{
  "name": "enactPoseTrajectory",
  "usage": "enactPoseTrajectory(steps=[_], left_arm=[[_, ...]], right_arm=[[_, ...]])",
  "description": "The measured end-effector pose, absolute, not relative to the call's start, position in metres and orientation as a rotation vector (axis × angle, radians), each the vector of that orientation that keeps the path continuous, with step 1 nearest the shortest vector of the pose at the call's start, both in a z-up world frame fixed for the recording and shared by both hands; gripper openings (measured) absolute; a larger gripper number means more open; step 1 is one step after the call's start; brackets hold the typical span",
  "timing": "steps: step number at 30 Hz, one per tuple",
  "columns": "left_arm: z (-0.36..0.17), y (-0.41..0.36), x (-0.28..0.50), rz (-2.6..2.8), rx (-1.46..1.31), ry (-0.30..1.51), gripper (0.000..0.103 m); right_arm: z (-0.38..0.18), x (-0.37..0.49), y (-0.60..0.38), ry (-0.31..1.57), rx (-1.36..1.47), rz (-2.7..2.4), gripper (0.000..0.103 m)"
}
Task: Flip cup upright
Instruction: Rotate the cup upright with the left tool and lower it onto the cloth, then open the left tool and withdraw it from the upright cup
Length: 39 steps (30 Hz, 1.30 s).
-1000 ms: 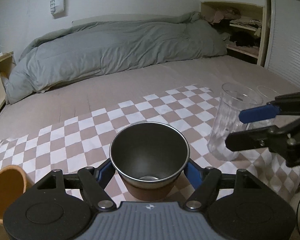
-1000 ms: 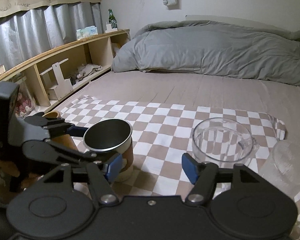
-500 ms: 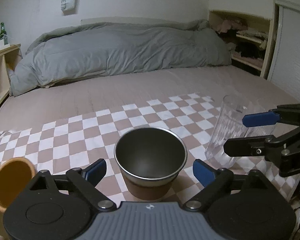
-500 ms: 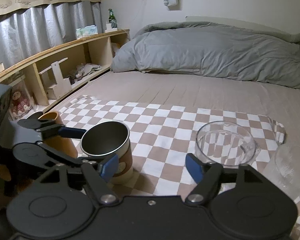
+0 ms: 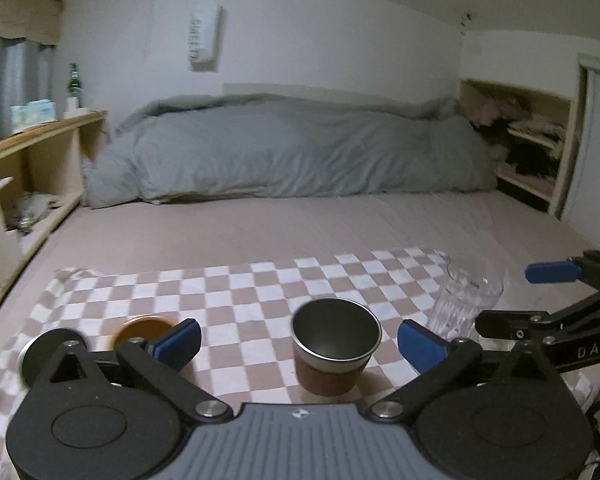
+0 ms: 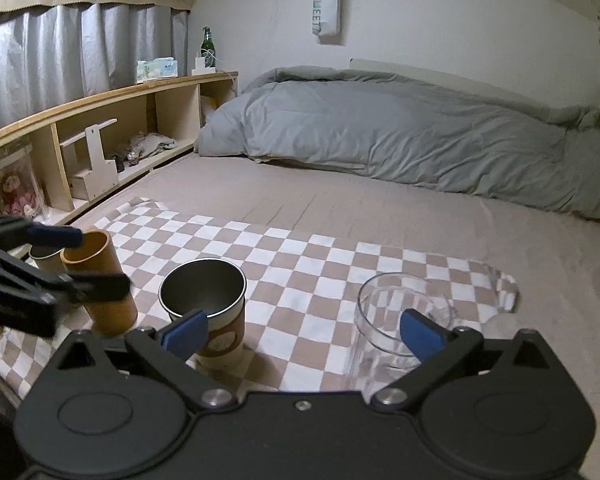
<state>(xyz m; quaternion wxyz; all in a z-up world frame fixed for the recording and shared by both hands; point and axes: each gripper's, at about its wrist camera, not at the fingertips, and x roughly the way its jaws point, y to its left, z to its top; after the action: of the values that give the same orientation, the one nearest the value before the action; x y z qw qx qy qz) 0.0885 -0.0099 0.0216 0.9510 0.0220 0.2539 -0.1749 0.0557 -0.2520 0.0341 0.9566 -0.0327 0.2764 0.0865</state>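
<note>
A steel cup with a brown sleeve (image 5: 335, 347) stands upright, mouth up, on the checkered cloth (image 5: 236, 292); it also shows in the right wrist view (image 6: 208, 308). My left gripper (image 5: 298, 340) is open and empty, drawn back from the cup, which stands between and beyond its blue fingertips. My right gripper (image 6: 302, 330) is open and empty, just behind a clear glass (image 6: 400, 320) that stands upright. The glass also shows in the left wrist view (image 5: 466, 300).
An orange-brown cup (image 6: 98, 280) stands upright at the cloth's left end, with a small metal cup (image 6: 44, 256) behind it. A grey duvet (image 5: 292, 152) lies at the bed's far end. Wooden shelves (image 6: 100, 140) run along the left side.
My left gripper opened, let go of the steel cup and pulled back and up. The cup stays upright on the cloth. My right gripper rose and drew back slightly.
</note>
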Motion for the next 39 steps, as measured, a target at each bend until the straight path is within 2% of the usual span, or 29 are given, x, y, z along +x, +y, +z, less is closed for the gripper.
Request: enactPoseTrajectory(steps=[13, 26, 39], left_arm=[[0.045, 0.021, 0.035, -0.225, 0.035, 0.477, 0.103], [0.014, 0.021, 0.016, -0.186, 0.063, 0.519, 0.103], [0.003, 0.016, 0.012, -0.153, 0.085, 0.519, 0.103]], right_arm=[[0.067, 0.007, -0.231, 0.512, -0.095, 0.163, 0.103], [0.03, -0.022, -0.221, 0.509, -0.048, 0.137, 0.103], [0.017, -0.031, -0.212, 0.485, -0.094, 0.066, 0.103]])
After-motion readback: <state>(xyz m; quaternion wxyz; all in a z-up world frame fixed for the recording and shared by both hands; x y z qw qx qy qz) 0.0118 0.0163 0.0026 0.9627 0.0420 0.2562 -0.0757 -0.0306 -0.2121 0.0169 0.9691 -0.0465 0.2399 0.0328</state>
